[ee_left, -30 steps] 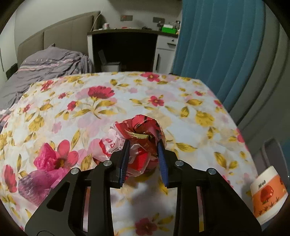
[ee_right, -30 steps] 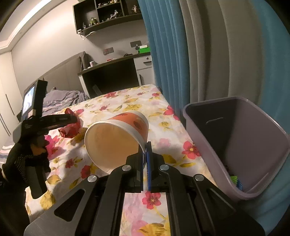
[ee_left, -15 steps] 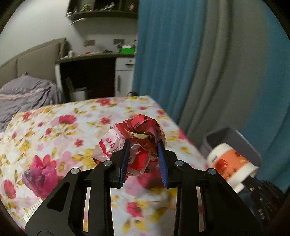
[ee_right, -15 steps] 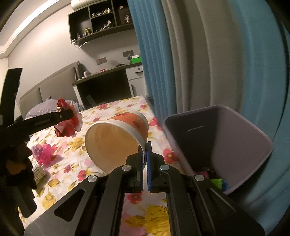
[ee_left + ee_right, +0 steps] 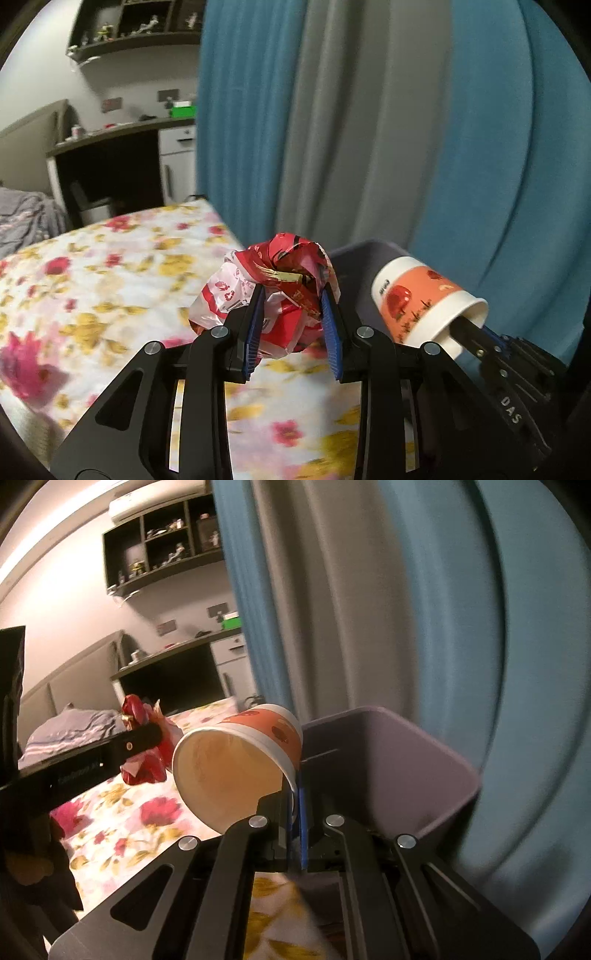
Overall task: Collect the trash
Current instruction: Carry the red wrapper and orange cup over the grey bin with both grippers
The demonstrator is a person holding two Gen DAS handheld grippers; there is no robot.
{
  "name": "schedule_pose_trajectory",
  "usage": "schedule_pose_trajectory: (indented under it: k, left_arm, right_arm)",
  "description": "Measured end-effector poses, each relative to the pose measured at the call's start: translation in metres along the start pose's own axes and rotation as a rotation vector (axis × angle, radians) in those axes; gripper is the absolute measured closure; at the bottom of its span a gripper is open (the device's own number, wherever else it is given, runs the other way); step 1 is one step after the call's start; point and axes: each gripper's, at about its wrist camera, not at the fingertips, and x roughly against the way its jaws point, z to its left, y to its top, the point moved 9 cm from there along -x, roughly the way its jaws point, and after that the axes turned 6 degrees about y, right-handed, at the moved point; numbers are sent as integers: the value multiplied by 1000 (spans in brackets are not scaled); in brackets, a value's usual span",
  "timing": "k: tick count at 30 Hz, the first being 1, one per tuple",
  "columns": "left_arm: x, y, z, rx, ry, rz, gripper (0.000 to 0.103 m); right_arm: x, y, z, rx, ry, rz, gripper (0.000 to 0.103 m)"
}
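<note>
Your left tongs (image 5: 291, 325) are closed on a crumpled red and white wrapper (image 5: 273, 295). The two blue pads (image 5: 255, 328) press on it from both sides, and the wrapper bulges out above them and to the left. You hold it up in the air over the flowered cloth (image 5: 110, 288), near the cloth's right edge. The cloth has pink, red and yellow flowers on white.

Just to the right of the wrapper is a paper cup (image 5: 424, 302). It is white with an orange band and red fruit pictures. It lies tilted, with its bottom pointing up and left and its open mouth pointing down and right. Your right tongs (image 5: 293, 812) are closed on the cup's rim, with one finger inside the cup and one outside. In the right wrist view you look straight into the cup's mouth (image 5: 229, 771), and the inside looks stained light brown.

Behind the cup and to its right is a purple-gray bin (image 5: 406, 760). It stands just past the edge of the cloth. The cup is held up at the bin's left rim, not inside it. The wrapper is a bit further left, near the bin but still over the cloth.

Behind it all hang blue and gray curtains (image 5: 369, 129). Far back on the left is a dark desk (image 5: 110, 155) with a green box (image 5: 183, 109) on top, and shelves (image 5: 162, 535) up on the wall.
</note>
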Motion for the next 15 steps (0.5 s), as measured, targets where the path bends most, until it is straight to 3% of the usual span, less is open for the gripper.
schedule_pose_trajectory:
  k: [8,15]
  left_arm:
    - [-30,-2,-49,-5,-94,27,74]
    - [-59,-9,-66,27,-143,77,74]
  right_arm:
    - [-3,2,-44,-45,-64,-2,99]
    - [-6,-3,-58,-62,-91,7,99]
